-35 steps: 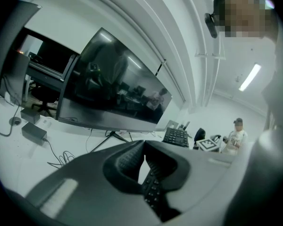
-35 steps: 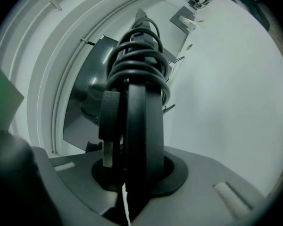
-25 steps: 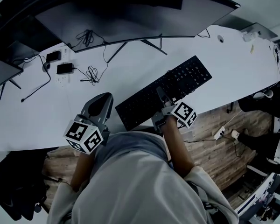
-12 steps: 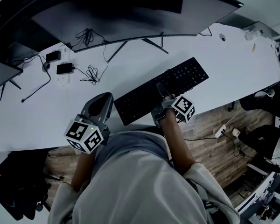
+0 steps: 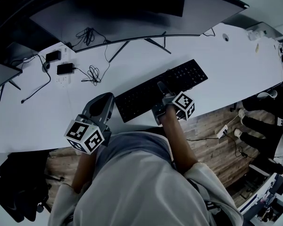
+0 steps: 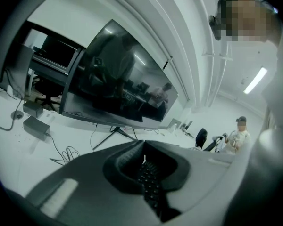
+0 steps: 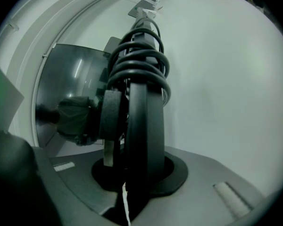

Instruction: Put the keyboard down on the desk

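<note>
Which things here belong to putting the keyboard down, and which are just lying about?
Job in hand:
keyboard
right gripper, clamped on it
desk

Lying about:
monitor
cables
adapters
left gripper, shut, empty

Ahead of the right gripper [image 5: 162, 89], the keyboard [image 5: 137, 100] shows only edge-on in the right gripper view, its far end hidden behind a coiled cable [image 7: 141, 62]. Past the left gripper [image 6: 144, 146], only a blurred sliver of the keyboard shows. Beyond both, the monitor [image 5: 122, 18] is cut off by the head view's top edge.
</note>
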`<state>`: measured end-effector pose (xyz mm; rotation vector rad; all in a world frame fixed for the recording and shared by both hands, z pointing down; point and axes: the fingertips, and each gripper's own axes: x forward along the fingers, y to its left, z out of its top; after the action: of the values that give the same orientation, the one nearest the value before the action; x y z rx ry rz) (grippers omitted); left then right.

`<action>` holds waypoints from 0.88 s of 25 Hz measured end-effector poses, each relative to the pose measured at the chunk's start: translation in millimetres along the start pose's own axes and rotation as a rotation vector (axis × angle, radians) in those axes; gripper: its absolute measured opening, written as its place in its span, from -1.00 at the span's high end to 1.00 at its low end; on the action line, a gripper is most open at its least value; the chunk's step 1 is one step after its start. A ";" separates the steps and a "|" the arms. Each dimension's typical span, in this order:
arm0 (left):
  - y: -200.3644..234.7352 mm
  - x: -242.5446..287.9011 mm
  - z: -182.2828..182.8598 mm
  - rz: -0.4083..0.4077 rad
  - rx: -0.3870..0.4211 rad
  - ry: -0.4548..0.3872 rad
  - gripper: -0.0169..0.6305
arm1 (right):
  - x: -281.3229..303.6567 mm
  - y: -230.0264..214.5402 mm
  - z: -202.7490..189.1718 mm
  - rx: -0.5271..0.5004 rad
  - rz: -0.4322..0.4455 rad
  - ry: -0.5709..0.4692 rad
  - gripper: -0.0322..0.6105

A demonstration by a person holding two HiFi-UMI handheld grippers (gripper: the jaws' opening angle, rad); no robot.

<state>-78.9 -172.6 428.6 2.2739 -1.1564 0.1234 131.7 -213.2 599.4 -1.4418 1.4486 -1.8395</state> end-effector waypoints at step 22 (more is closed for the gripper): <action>24.7 -3.0 -5.0 0.019 -0.051 0.018 0.95 | 41.9 -20.6 -9.2 0.105 -0.055 -0.005 0.68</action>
<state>-98.8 -179.1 443.0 2.2131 -1.1586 0.1203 112.9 -233.7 637.9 -1.4479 1.3020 -1.9137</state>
